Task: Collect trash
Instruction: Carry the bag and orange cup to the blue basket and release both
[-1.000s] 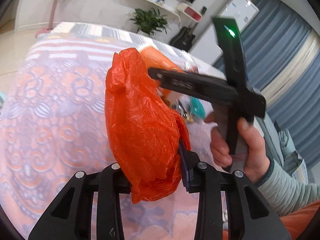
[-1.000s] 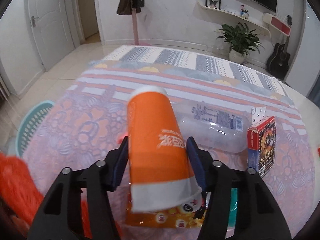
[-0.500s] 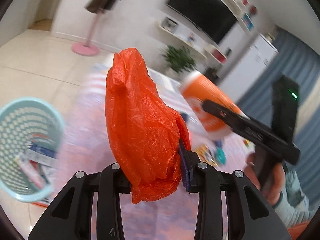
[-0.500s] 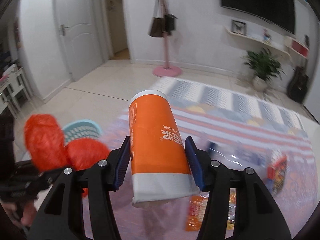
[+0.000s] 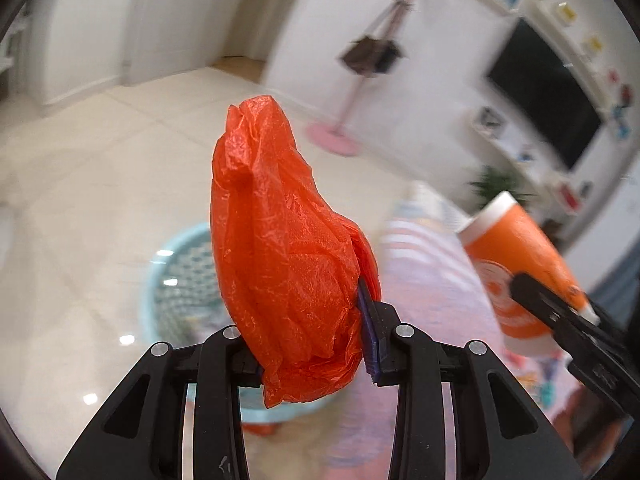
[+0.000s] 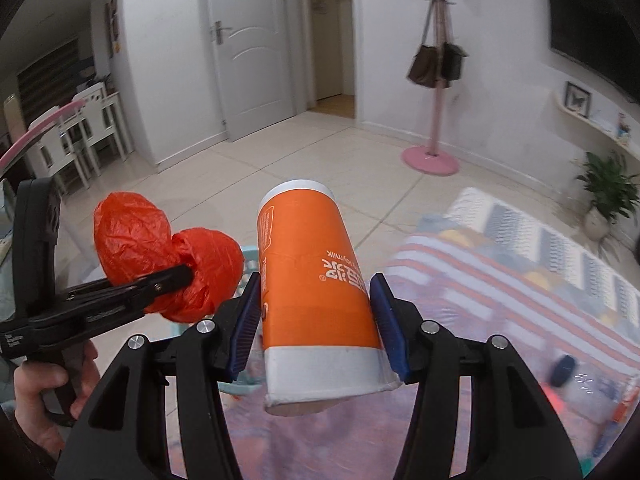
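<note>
Both pieces are lifted but not binned: left hand-held gripper (image 5: 312, 344) clamps the bag (image 5: 288, 264); right hand-held gripper (image 6: 316, 332) clamps the cup (image 6: 316, 296); the basket (image 5: 176, 280) waits just below; more litter remains on the bed (image 6: 520, 280)

This is a home, a living room. It has a white door (image 6: 256, 60), a pink coat stand (image 6: 434, 92) with bags, a black TV (image 5: 548, 100) on the wall, a green plant (image 6: 608, 188) and a striped rug (image 6: 520, 264).

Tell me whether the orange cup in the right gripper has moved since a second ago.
Yes. The orange cup, clamped in the right gripper, has swung off the patterned table toward the pink coat stand and bare floor.
</note>
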